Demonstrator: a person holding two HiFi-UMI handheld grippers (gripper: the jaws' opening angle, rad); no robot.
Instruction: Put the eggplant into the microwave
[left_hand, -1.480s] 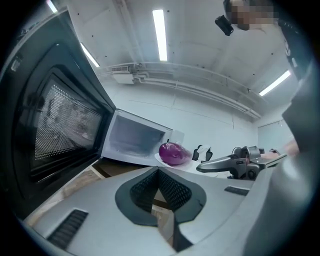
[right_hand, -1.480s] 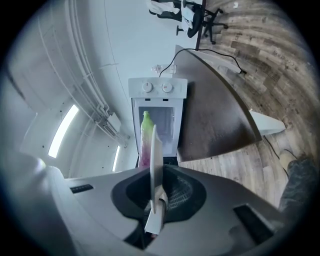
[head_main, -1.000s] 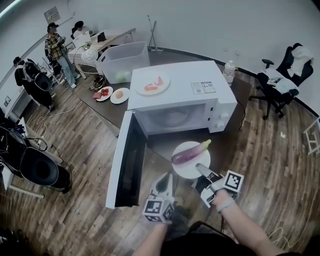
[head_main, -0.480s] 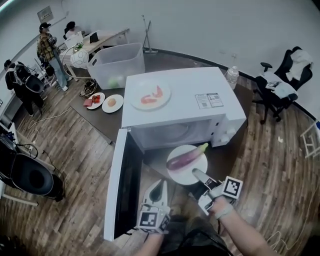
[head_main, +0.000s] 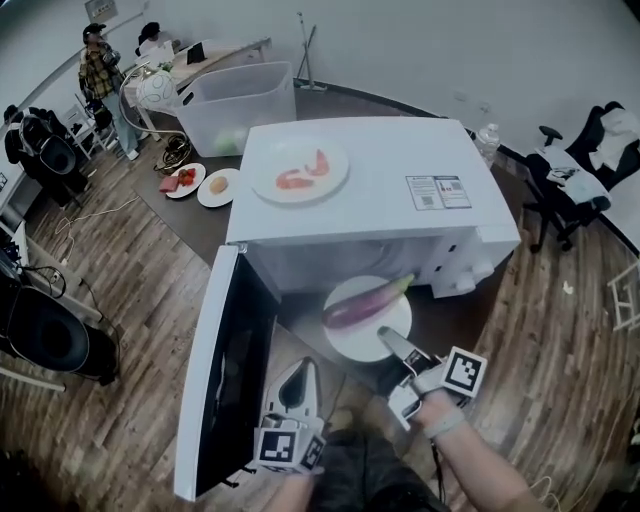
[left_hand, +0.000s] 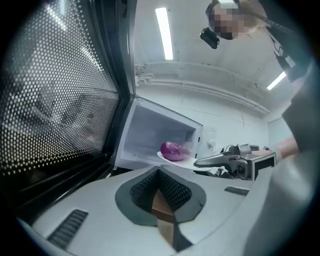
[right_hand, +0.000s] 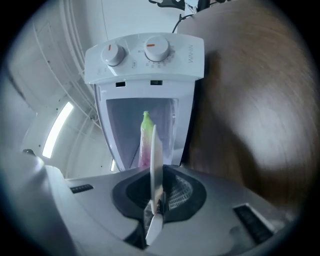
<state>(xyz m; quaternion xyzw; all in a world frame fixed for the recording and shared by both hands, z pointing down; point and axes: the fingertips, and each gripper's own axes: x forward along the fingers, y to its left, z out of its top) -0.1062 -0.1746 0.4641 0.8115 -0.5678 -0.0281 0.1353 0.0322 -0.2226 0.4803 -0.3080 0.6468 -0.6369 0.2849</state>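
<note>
A purple eggplant (head_main: 365, 303) with a green stem lies on a white plate (head_main: 348, 338). My right gripper (head_main: 385, 342) is shut on the plate's near rim and holds it level just in front of the open cavity of the white microwave (head_main: 380, 180). In the right gripper view the plate (right_hand: 154, 155) shows edge-on between the jaws, with the eggplant (right_hand: 145, 135) beyond it. The microwave door (head_main: 225, 370) swings out to the left. My left gripper (head_main: 303, 368) hangs beside the door, shut and empty; its view shows the eggplant (left_hand: 174, 150) at the cavity mouth.
A plate of pink food (head_main: 300, 170) sits on the microwave's top. Behind stand a clear plastic bin (head_main: 235, 105) and two small plates (head_main: 205, 184) on the dark table. A water bottle (head_main: 488, 140) stands at the right rear. Office chair (head_main: 580, 170) right; people (head_main: 100, 70) far left.
Both grippers have moved forward toward the microwave. The plate with the eggplant is now closer to the cavity opening, still held by the right gripper.
</note>
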